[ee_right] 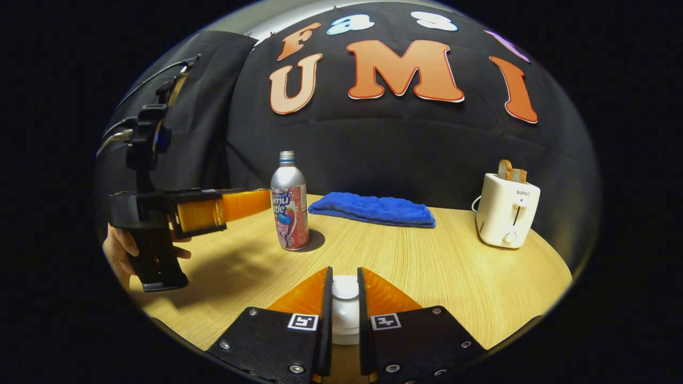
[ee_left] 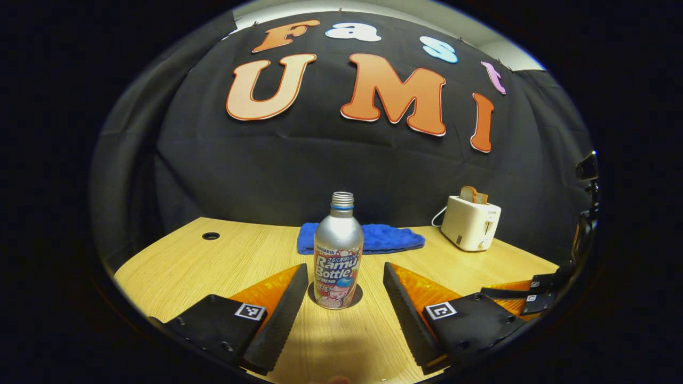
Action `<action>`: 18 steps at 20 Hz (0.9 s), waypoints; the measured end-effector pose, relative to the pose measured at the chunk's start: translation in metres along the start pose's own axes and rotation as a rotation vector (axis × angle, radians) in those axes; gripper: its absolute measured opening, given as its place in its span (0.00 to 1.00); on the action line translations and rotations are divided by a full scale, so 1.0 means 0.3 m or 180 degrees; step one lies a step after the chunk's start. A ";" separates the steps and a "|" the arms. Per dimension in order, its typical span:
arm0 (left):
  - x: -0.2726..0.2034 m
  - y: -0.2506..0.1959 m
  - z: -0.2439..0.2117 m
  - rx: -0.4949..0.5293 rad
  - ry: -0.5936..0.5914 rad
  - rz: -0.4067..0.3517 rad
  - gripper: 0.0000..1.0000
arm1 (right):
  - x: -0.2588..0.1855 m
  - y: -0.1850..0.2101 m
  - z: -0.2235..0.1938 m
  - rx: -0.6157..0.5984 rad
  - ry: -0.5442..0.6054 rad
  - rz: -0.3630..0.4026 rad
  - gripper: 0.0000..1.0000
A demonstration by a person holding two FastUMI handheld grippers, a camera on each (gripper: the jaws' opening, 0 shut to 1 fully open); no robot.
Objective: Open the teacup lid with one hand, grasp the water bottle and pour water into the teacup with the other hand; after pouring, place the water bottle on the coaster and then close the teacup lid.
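Water bottle point(ee_left: 338, 250) (left gripper view): upright on a dark round coaster point(ee_left: 356, 296) on the wooden table point(ee_left: 176, 266), cap off, neck open; judged already set down after pouring
Left gripper point(ee_left: 346, 306) (left gripper view): jaws spread wide, one finger either side of the bottle and neither touching it; judged a release stance, the bottle standing unaided
Background (left gripper view): blue towel point(ee_left: 392, 237) lies behind the bottle, white toaster point(ee_left: 471, 222) with bread in its slot stands well apart at the far right; neither obstructs the work
Teacup lid point(ee_right: 346, 306) (right gripper view): white, knobbed, gripped between the two fingers; the teacup beneath is hidden, so whether the lid is seated or lifted cannot be told
Right gripper point(ee_right: 344, 298) (right gripper view): jaws narrow, both fingers pressing the lid; judged held ready for closing the cup
Left gripper and hand point(ee_right: 120, 248) (right gripper view): held level at the left, fingertip beside the bottle
Remaining step: lid closure, in my judgement
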State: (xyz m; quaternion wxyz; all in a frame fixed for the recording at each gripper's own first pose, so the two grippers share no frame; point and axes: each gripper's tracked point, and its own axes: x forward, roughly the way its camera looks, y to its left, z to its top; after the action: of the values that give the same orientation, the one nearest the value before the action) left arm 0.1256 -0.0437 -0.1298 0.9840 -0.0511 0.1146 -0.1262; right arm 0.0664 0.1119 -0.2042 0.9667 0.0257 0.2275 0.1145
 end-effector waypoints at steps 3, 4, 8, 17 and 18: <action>-0.046 -0.011 0.023 0.0011 -0.0079 0.0011 0.93 | -0.006 -0.001 0.000 -0.0092 -0.0069 -0.0016 0.21; -0.062 -0.017 0.028 0.0023 -0.0103 0.0006 0.93 | -0.003 -0.002 -0.004 -0.0095 -0.0090 -0.0010 0.21; -0.110 -0.026 0.079 0.0034 -0.0214 0.0065 0.93 | -0.005 -0.003 0.005 -0.0029 -0.0086 0.0029 0.32; -0.275 -0.039 0.253 0.0141 -0.0702 0.0300 0.97 | -0.140 -0.065 0.217 -0.0153 -0.0658 -0.0138 0.81; -0.291 -0.041 0.269 0.0122 -0.0749 0.0324 0.92 | -0.161 -0.077 0.241 -0.0167 -0.0717 -0.0173 0.81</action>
State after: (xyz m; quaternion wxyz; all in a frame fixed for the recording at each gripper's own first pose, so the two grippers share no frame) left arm 0.0597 -0.0271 -0.0313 0.9966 -0.0409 -0.0016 -0.0714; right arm 0.0615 0.0782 -0.1209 0.9892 0.0069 0.1151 0.0905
